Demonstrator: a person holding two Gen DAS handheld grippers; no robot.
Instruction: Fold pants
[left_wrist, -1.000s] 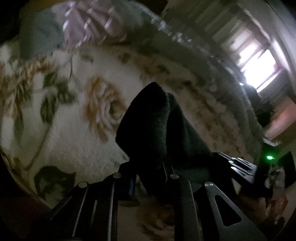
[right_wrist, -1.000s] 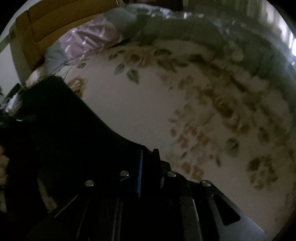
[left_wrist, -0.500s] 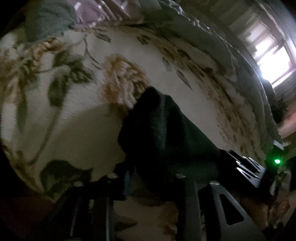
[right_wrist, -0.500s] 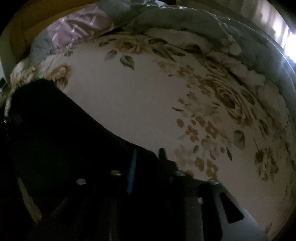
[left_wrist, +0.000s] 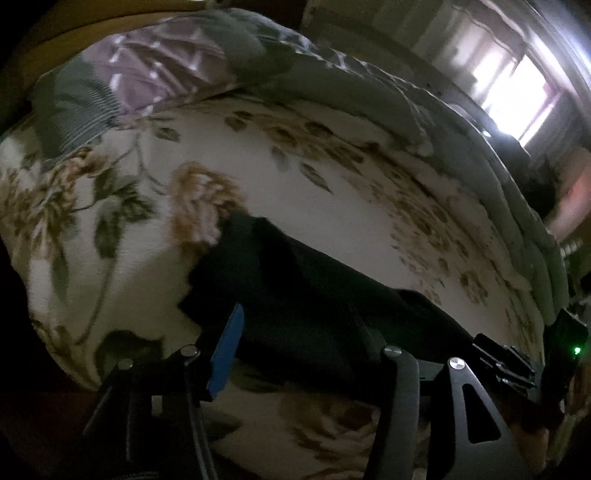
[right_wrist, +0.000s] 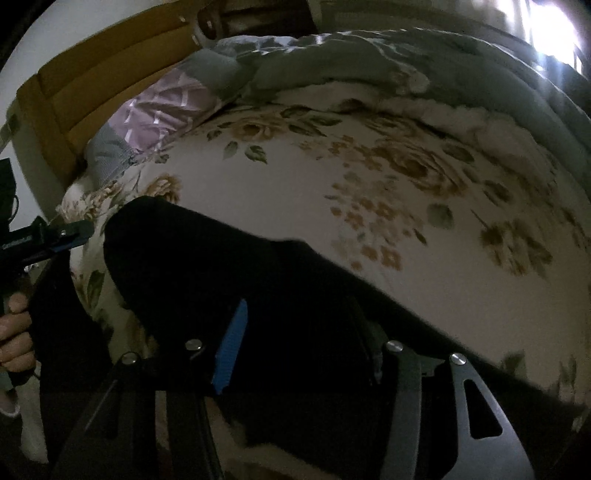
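The black pants (left_wrist: 295, 295) lie flat on the floral bed cover (left_wrist: 332, 206) as a dark band running left to right. My left gripper (left_wrist: 295, 325) is open just above the cloth near its left end, the fabric lying between and under the spread fingers. In the right wrist view the pants (right_wrist: 221, 266) fill the lower left. My right gripper (right_wrist: 295, 325) is open over them, its fingers spread either side of the cloth. The left gripper also shows at the far left of the right wrist view (right_wrist: 55, 236), held by a hand.
A purple and grey pillow (left_wrist: 147, 74) and a bunched grey quilt (left_wrist: 369, 96) lie along the far side of the bed. A yellow headboard (right_wrist: 92, 92) stands behind. A bright window (left_wrist: 517, 88) is at the upper right. The bed edge runs along the lower left.
Both grippers have opened and let go of the pants. The cloth, held up in a peak before, now lies laid out flat on the bed.
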